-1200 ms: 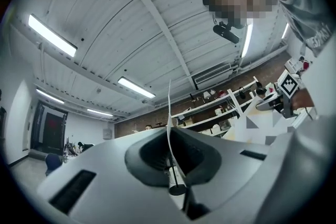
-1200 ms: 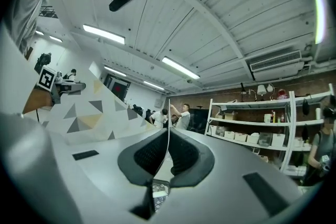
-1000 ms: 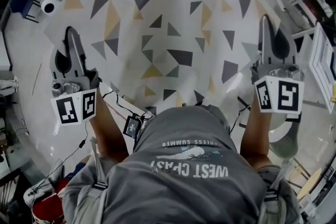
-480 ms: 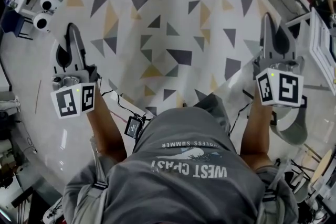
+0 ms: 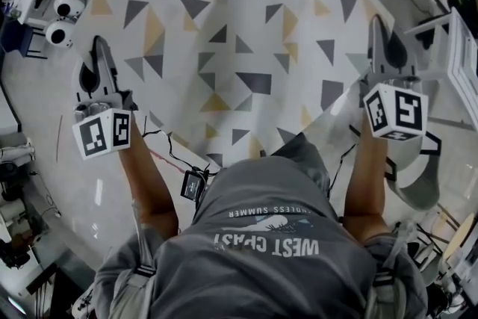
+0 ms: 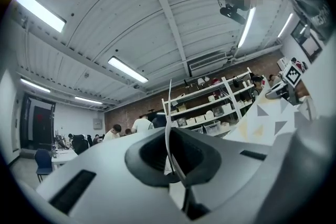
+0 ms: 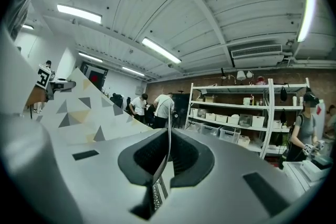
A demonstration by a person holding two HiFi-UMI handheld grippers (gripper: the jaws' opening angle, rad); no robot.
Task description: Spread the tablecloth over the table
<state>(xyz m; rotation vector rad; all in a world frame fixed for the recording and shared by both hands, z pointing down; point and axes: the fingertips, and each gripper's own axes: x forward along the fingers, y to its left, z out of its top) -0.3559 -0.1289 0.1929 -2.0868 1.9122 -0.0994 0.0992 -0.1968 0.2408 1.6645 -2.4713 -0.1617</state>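
Both grippers are gripping the near edge of the cloth (image 5: pixel 239 26), one at each side. In the head view, the left gripper (image 5: pixel 97 48) and right gripper (image 5: pixel 379 25) are pointing away from the person, well apart, with the cloth spreading out between and beyond them. Its near edge is sagging toward the person's grey shirt (image 5: pixel 269 250). The cloth is pale and matte, printed with scattered grey, dark and tan triangles. Each gripper is a smooth grey tapering shell, and each is carrying a white cube (image 5: pixel 103 132) with black square markers at its rear.

In the left gripper view, the left gripper (image 6: pixel 173 149) is showing its jaws pressed together on a thin white sheet edge that is rising upright from the seam. The patterned cloth (image 6: pixel 262 118) is sloping away to the right, toward the other gripper's marker cube (image 6: pixel 292 75). White shelves (image 6: pixel 210 107) are standing behind.

In the right gripper view, the right gripper (image 7: pixel 167 152) is likewise holding its jaws closed on a thin cloth edge standing up between them. The cloth (image 7: pixel 79 113) is slanting off to the left as a taut, flat sheet reaching the far cube (image 7: pixel 43 77).
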